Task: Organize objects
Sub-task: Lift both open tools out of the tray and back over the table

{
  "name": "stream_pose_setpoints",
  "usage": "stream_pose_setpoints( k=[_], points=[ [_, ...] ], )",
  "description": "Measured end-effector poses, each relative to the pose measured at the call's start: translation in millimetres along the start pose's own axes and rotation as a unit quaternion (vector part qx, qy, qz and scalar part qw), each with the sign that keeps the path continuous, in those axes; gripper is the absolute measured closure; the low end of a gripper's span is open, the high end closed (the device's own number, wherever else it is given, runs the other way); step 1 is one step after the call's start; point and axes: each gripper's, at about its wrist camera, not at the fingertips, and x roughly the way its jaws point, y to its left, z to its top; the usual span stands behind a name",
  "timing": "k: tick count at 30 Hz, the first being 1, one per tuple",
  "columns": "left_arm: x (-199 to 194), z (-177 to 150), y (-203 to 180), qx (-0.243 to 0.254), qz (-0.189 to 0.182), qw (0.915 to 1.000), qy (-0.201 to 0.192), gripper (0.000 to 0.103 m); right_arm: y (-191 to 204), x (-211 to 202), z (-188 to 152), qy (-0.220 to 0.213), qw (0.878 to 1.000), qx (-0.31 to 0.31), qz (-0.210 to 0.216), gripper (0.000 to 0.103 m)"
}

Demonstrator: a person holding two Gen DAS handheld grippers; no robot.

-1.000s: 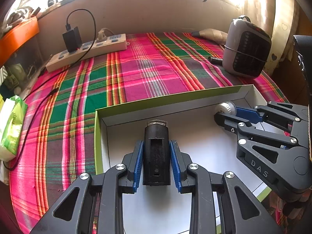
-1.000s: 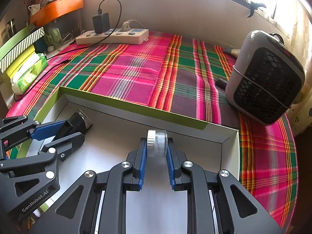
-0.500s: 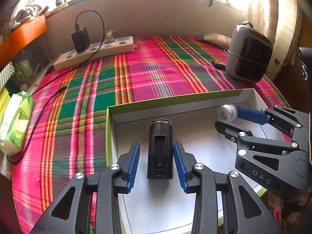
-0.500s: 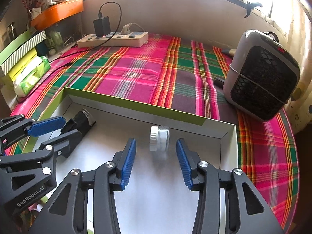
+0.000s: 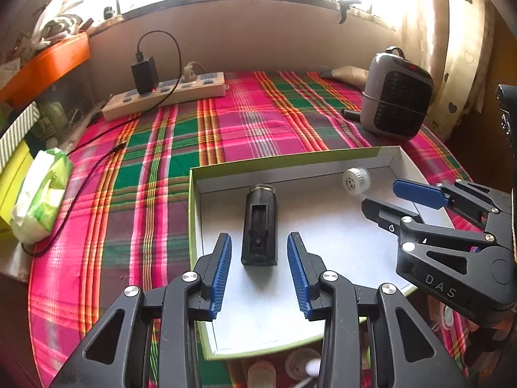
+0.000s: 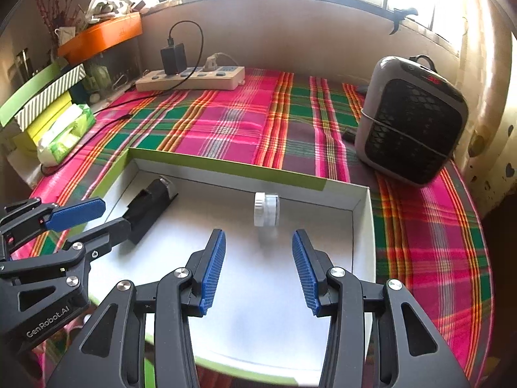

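A black box-shaped device lies flat on the white floor of a green-rimmed shallow box, near its left wall. My left gripper is open just behind it, its blue pads clear of the device's sides. A small clear jar with a white lid lies on its side near the box's far wall. My right gripper is open a little short of the jar, touching nothing. The jar and the right gripper also show in the left wrist view, the device and the left gripper in the right wrist view.
The box rests on a pink and green plaid cloth. A power strip with a black charger and cable lies at the back left. A grey heater stands at the right. A tissue pack and stacked boxes line the left edge.
Both grippers opened, letting go of the device and the jar, then drew back and up a little. Device and jar stay where they lay in the box.
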Motion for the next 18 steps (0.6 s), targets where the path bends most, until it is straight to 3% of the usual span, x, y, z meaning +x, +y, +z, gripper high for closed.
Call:
stream_pose_setpoints(
  k=[18],
  points=[
    [-46,-32,6,-0.029,0.009,0.9989,-0.035,0.069,5,-45,-37,-0.028,0.999,0.018,0.013,0.059]
  ],
)
